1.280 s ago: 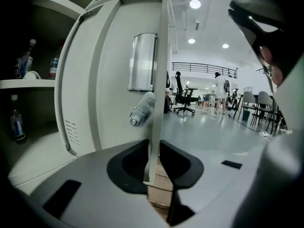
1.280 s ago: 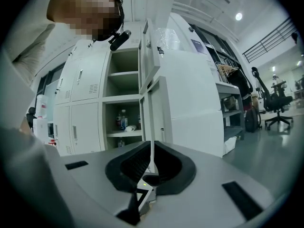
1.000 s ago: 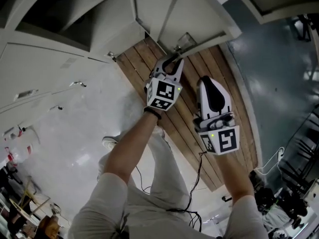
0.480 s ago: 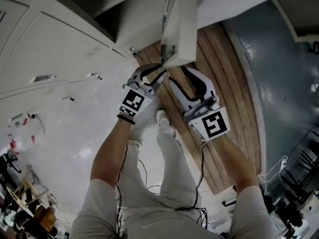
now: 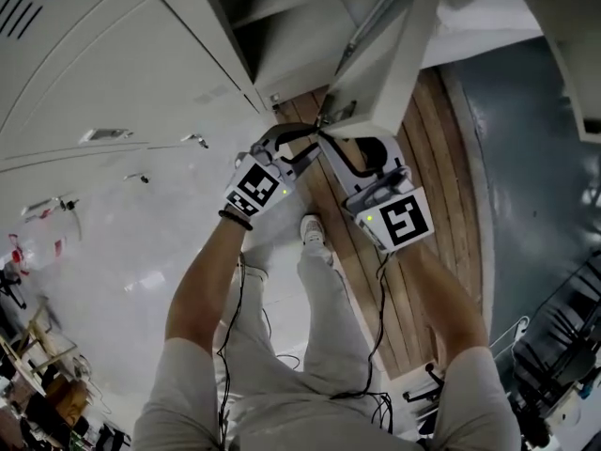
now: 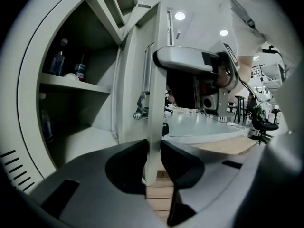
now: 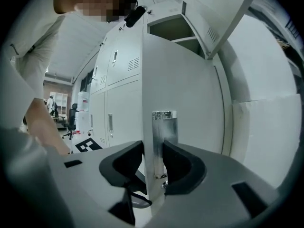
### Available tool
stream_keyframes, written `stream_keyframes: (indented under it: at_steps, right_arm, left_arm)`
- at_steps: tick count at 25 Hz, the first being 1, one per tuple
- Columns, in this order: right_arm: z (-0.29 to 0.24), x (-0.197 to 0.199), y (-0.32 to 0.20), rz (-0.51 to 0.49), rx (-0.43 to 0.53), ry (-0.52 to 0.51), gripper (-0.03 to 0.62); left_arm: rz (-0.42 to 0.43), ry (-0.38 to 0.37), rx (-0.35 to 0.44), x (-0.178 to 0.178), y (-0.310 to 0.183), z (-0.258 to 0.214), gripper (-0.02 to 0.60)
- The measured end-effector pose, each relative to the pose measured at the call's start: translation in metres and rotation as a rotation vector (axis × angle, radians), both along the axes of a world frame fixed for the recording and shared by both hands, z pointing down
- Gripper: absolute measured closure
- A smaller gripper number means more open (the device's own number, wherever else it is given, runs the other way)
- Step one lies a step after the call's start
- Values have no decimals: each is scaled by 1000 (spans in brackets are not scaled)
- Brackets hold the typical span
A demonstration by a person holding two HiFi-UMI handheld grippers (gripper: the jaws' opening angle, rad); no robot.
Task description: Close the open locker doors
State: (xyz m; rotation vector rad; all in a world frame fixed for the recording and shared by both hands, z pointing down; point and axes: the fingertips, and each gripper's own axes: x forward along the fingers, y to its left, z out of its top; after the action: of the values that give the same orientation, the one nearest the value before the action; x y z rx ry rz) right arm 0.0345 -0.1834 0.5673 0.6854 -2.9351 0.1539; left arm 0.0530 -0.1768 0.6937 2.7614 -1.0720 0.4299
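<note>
Plainly the left gripper [image 6: 153, 148] has the free edge of the pale grey sheet-metal locker door [image 6: 153, 80] between its jaws. They have just been opening a little, yet both pads lie against the sheet with no gap showing. The right gripper [image 7: 153, 152] takes the same edge from the person's other side, over a bright steel lock plate [image 7: 164, 127]. Its jaws have just been closing, and they pinch the sheet.

The step in hand looks like the swing itself: the door is gripped but stands well out from its compartment. That compartment is open beside it, with a pale shelf carrying small dark bottles [image 6: 80, 71].

The next move, as I judge it, calls for carrying the edge round on its hinge toward that opening. The jaws should let go before they are trapped against the frame, and the face then wants a push until it is flush and the latch catches. A second grey door with vent slots [image 7: 216, 13] hangs open higher up and would follow.

Both bare forearms reach forward and converge, the grippers meeting at the door's lower edge above a strip of brown wooden floor planks [image 5: 418, 280].
</note>
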Motion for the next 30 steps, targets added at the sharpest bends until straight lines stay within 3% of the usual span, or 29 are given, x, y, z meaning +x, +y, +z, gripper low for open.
stream_keyframes:
  at_steps: [3, 8, 11, 18, 23, 30]
  right_arm:
    - [0, -16, -1, -30, -2, 3, 454]
    - [-1, -41, -6, -57, 10, 1, 464]
    - [0, -56, -12, -63, 20, 4, 471]
    - [5, -97, -30, -89, 33, 14, 471]
    - [4, -118, -44, -81, 46, 7, 470]
    - [5, -137, -59, -95, 56, 4, 487]
  left_arm:
    - [-49, -18, -12, -23, 0, 3, 491]
    - [-223, -11, -21, -72, 13, 3, 511]
    - [-303, -11, 29, -77, 16, -14, 568]
    - [-500, -34, 40, -79, -25, -28, 577]
    - [-676, -21, 32, -109, -50, -29, 577]
    - [-716, -44, 41, -137, -67, -28, 578]
